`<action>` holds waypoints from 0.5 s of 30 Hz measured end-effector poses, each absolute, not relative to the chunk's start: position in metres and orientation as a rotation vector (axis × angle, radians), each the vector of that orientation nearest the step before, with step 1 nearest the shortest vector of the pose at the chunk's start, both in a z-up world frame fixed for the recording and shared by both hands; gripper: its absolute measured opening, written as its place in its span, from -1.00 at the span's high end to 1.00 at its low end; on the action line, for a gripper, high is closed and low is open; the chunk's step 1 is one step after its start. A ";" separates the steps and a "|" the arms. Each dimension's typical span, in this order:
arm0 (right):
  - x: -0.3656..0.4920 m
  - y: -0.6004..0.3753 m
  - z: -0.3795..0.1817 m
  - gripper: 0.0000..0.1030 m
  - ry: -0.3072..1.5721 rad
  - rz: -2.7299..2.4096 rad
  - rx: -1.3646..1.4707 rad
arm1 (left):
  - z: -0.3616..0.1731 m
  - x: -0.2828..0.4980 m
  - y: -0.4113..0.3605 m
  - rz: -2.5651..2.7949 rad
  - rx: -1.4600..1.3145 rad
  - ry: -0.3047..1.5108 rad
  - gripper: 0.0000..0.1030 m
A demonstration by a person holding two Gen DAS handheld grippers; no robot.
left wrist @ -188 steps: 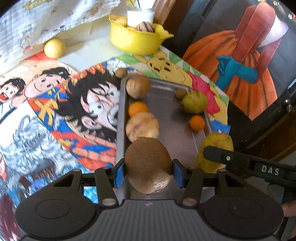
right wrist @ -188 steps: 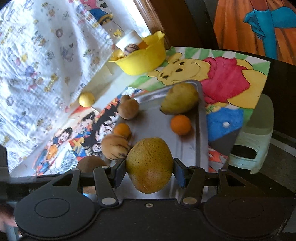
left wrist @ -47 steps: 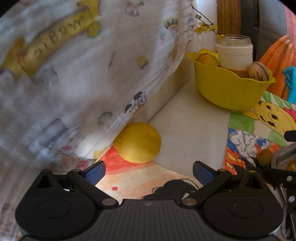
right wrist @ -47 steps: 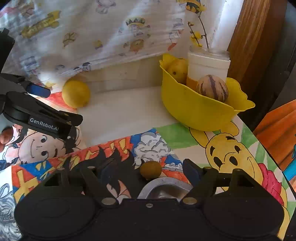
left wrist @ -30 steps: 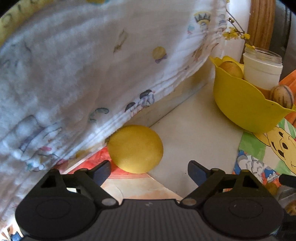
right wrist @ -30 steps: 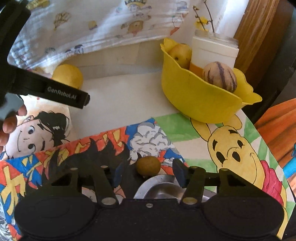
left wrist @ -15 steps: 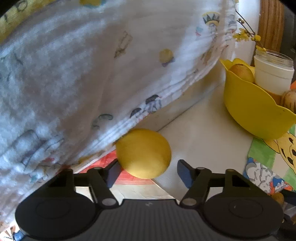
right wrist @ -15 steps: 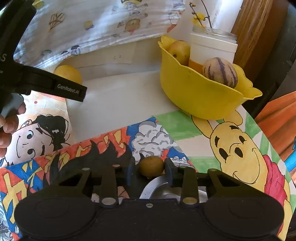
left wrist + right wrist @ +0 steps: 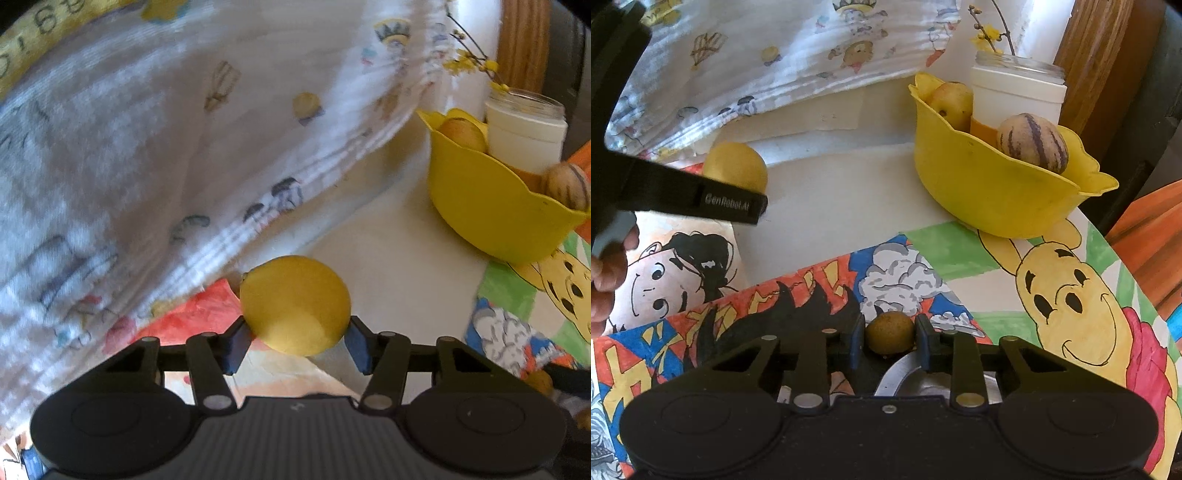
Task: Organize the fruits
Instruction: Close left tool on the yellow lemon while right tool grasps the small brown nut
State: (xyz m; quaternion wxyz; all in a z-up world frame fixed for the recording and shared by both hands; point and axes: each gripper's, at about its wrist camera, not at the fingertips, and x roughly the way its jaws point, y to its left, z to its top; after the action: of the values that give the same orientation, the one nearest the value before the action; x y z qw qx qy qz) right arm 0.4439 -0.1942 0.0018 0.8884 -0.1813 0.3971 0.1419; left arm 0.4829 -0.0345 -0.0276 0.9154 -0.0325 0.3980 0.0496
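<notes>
Left claw (image 9: 295, 341) grips the yellow lemon (image 9: 294, 304) at the cloth's (image 9: 147, 147) edge; right claw (image 9: 890, 341) pinches a small brown fruit (image 9: 890, 332) beside the tray (image 9: 905, 373) corner. Both likely bound for grouping; yellow bowl (image 9: 990, 195) sits behind.

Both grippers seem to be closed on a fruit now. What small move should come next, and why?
Probably lift both straight up a little. The left gripper has its fingers pressed on the lemon, and the right gripper clamps the small brown fruit. Both fruits appear to rest on the table still, and raising them clears the painted paper before any carrying.
</notes>
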 end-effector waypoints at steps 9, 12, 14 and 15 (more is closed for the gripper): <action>0.444 -0.193 0.001 0.39 0.827 0.318 -0.377 | -0.031 0.474 -0.048 0.065 0.023 0.823 -0.21; 0.445 -0.195 0.000 0.38 0.836 0.324 -0.371 | -0.033 0.477 -0.049 0.072 0.033 0.824 -0.30; 0.445 -0.196 0.000 0.37 0.839 0.326 -0.364 | -0.033 0.480 -0.048 0.072 0.020 0.823 -0.35; 0.446 -0.196 0.000 0.37 0.840 0.328 -0.361 | -0.034 0.482 -0.048 0.072 0.024 0.823 -0.40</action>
State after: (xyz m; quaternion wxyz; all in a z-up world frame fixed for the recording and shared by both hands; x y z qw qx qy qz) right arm 0.4456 -0.1959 -0.0003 0.8844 -0.1735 0.4036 0.1574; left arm 0.4820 -0.0477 -0.0339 0.9158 0.0119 0.3999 0.0351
